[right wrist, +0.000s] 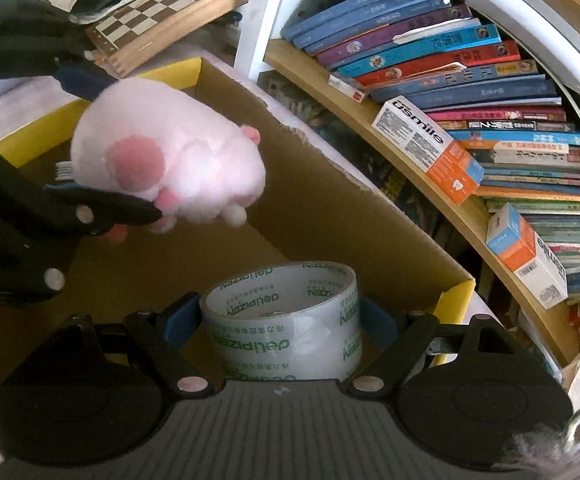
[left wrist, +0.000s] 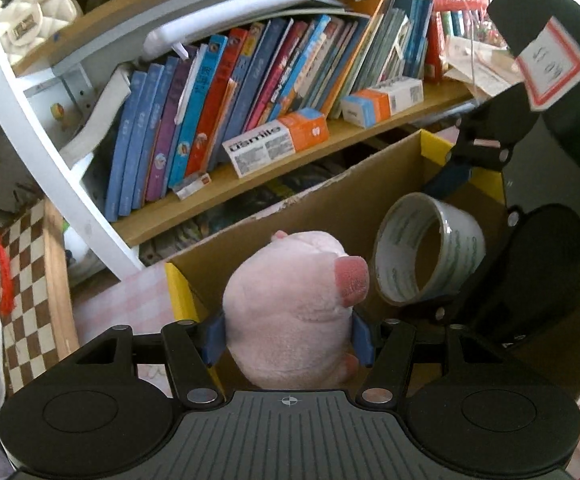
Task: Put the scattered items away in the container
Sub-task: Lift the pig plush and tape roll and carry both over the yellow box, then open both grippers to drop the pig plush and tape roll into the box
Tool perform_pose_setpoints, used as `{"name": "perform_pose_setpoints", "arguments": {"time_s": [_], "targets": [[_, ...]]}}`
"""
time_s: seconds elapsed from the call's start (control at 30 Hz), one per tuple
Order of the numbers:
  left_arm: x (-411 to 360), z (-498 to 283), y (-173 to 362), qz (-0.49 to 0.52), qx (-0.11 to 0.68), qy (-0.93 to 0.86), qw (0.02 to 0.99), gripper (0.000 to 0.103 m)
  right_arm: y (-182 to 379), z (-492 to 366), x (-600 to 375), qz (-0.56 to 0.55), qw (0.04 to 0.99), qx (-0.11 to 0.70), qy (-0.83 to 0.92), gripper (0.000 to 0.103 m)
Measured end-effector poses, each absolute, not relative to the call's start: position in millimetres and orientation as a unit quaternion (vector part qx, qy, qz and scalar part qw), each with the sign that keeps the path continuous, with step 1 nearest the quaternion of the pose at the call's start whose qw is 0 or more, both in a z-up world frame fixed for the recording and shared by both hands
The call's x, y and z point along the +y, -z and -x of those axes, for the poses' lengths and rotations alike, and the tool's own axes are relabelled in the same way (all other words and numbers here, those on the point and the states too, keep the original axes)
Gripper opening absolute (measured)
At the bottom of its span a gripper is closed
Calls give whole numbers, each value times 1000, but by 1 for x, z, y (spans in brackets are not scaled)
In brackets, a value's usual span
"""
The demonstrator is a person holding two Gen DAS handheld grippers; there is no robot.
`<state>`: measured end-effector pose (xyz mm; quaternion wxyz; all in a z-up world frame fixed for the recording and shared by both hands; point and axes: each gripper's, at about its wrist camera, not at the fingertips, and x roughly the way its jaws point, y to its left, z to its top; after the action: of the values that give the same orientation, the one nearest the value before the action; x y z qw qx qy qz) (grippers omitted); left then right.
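A pink plush pig (left wrist: 290, 300) sits between the blue pads of my left gripper (left wrist: 287, 336), which is shut on it. The right wrist view shows the same pig (right wrist: 193, 160) hanging above the open cardboard box (right wrist: 330, 200), with the left gripper (right wrist: 85, 136) clamped on its sides. My right gripper (right wrist: 279, 320) is shut on a roll of clear printed tape (right wrist: 281, 332), also held over the box. In the left wrist view the tape (left wrist: 462, 248) sits right of the pig, held in the right gripper (left wrist: 446, 244), with the box wall (left wrist: 330, 208) behind.
A curved wooden bookshelf (left wrist: 350, 132) packed with books stands just behind the box, with toothpaste boxes (left wrist: 277, 140) on its edge. A chessboard (left wrist: 29, 280) leans at the left, beside the shelf's white frame (left wrist: 41, 160). A white handbag (left wrist: 29, 20) rests on top.
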<state>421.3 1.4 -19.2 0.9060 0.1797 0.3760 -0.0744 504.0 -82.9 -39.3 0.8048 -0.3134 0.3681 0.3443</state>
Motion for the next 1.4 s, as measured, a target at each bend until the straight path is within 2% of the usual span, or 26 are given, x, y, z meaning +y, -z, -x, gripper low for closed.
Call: {"name": "perform_pose_setpoints", "arguments": {"time_s": [0.17, 0.27, 0.4, 0.9, 1.4], "targets": [[-2, -431, 25, -192, 379, 75, 902, 62, 39, -509, -80, 314, 802, 370, -348, 85], [-1, -434, 26, -196, 377, 64, 903, 67, 40, -511, -79, 317, 805, 366, -344, 85], [-3, -427, 18, -221, 347, 25, 911, 81, 35, -512, -81, 306, 816, 356, -337, 91], [8, -345, -67, -147, 240, 46, 959, 83, -42, -469, -128, 191, 864, 314, -345, 91], [23, -228, -90, -112, 212, 37, 970, 86, -95, -362, -161, 112, 898, 280, -320, 95]]}}
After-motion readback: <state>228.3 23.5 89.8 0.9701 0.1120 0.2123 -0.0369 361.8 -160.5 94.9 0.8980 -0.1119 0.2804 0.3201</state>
